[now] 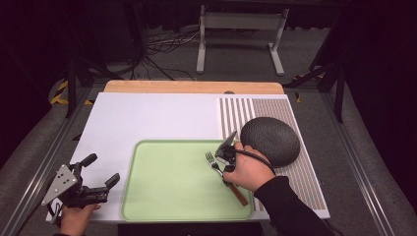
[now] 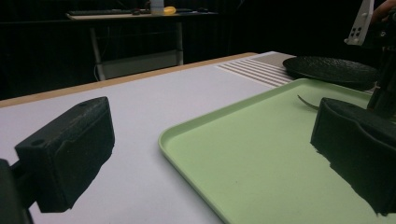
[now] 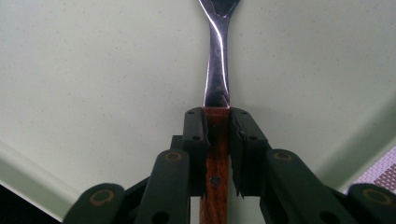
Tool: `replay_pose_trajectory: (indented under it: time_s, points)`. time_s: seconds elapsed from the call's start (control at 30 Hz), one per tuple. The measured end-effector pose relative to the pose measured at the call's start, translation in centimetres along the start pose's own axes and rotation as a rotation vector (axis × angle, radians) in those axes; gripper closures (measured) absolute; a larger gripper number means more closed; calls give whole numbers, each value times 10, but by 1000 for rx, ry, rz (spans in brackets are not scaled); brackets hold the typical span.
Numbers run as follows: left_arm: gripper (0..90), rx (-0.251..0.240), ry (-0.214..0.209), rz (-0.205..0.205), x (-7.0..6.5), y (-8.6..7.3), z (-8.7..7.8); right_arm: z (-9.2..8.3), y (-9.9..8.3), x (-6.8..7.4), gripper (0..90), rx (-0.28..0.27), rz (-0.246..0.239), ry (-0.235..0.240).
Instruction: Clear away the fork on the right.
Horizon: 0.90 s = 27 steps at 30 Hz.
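Lighting, high view: overhead, even; white table top (image 1: 147,118) bright, nearly washed out; green tray (image 1: 172,182) evenly lit with only faint shadows; far floor and both side margins fall to near black; picture soft and low in detail

Left gripper view: table and tray sharp at mid distance; near black jaws dark, without surface detail, edges slightly blurred; far background dim, with one small bright yellow spot

Right gripper view: fork (image 3: 218,51) carries a bright specular streak down its metal neck; tray surface pale, flat, grainy; near jaw links soft; corners darkened
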<state>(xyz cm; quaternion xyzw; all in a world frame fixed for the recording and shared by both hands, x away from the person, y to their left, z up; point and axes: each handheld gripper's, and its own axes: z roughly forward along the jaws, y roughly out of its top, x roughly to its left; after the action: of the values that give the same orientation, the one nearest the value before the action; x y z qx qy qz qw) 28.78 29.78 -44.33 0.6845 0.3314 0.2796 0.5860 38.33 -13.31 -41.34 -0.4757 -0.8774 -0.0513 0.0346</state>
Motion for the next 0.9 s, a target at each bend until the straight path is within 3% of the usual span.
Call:
replay_pose_trajectory:
  time_s: [0.2,0.47,0.6,0.67,0.73,0.9]
  points:
    - [3,-2,1,-1,0,0,0,0,0,-1,764,1,-5,7]
    - [3,-2,1,-1,0,0,0,-4,-1,-3,611,-54,-32,12]
    - [3,-2,2,-2,0,0,0,-7,-2,-2,498,-118,-56,21]
    - [3,-2,1,-1,0,0,0,-7,-2,-3,346,-182,-89,45]
    - [3,-2,0,-2,0,0,0,-8,-2,-3,313,-213,-81,69]
    - [3,-2,0,-2,0,0,0,-10,1,-3,227,-316,-194,50]
